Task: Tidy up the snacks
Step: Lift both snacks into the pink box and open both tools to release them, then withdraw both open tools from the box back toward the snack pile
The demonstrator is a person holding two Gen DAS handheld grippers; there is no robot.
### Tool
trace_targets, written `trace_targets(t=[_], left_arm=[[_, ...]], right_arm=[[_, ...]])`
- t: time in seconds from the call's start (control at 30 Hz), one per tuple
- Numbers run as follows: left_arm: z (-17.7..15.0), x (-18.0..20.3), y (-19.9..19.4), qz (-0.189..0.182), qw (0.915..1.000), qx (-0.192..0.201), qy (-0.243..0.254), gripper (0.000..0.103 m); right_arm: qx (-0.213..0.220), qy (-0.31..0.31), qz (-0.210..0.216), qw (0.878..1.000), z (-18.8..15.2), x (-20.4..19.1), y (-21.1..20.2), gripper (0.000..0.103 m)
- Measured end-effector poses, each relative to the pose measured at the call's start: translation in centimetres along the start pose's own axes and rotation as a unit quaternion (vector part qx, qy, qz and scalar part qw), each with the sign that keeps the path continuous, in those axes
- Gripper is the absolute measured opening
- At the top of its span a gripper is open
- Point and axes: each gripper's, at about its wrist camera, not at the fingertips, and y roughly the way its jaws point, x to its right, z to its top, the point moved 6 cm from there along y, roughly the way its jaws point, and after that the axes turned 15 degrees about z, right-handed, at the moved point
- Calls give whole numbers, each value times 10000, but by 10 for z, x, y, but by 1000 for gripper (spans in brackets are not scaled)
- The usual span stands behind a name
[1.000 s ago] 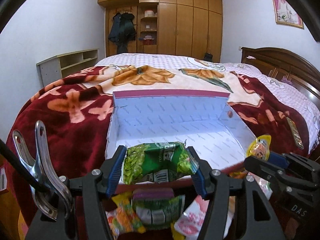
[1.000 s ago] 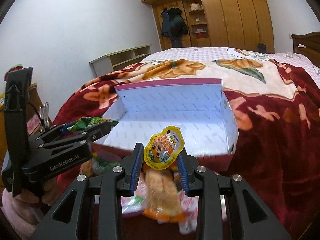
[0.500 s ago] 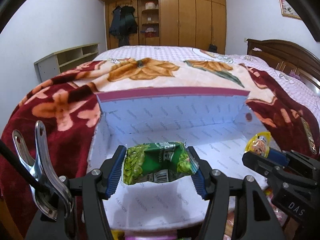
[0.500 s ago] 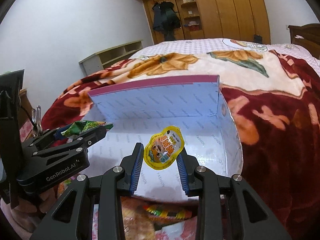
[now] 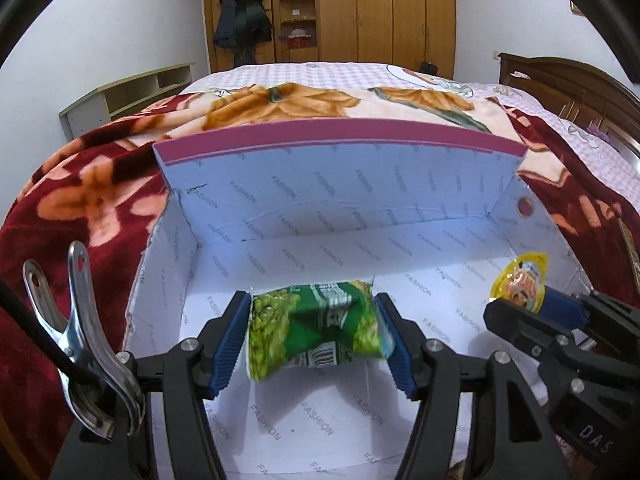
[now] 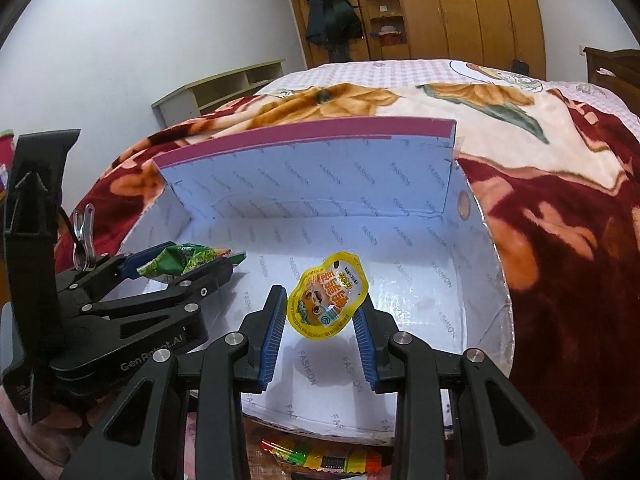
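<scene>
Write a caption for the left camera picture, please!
Left gripper holds a green snack bag over the open white box on the bed.

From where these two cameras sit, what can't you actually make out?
- Snack pile, right wrist view: mostly hidden behind the box's near wall and cut off by the bottom edge.
- Green packet, left wrist view: print too creased and small to read, ends covered by the left hand-held gripper pads.
- Yellow pouch, left wrist view: lower part hidden by the right hand-held gripper.
- Wardrobe shelves: items too small.
</scene>
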Motion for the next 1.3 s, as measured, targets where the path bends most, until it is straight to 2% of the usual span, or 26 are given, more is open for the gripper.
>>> trace_targets(t=[0.27, 0.3, 0.33, 0.4, 0.6, 1.3], left_arm=[[-1, 2, -6, -102, 9999, -15, 34, 66], [1, 3, -8, -150, 9999, 0, 45, 68], [1, 4, -10, -195, 9998, 22, 50, 74], [3, 4, -14, -154, 9998, 137, 68, 76], [5, -1, -23, -153, 9997, 189, -52, 77], [-7, -29, -77, -97, 9992, 357, -169, 77]], right_arm=[[64, 106, 51, 9999, 2, 1, -3, 37], [86, 124, 74, 9999, 2, 2, -3, 40], [116, 145, 107, 9998, 3, 1, -5, 44], [166, 157, 162, 9996, 3, 0, -7, 46], [293, 159, 231, 9992, 3, -6, -15, 54], [637, 338, 241, 9971, -1, -20, -60, 55]])
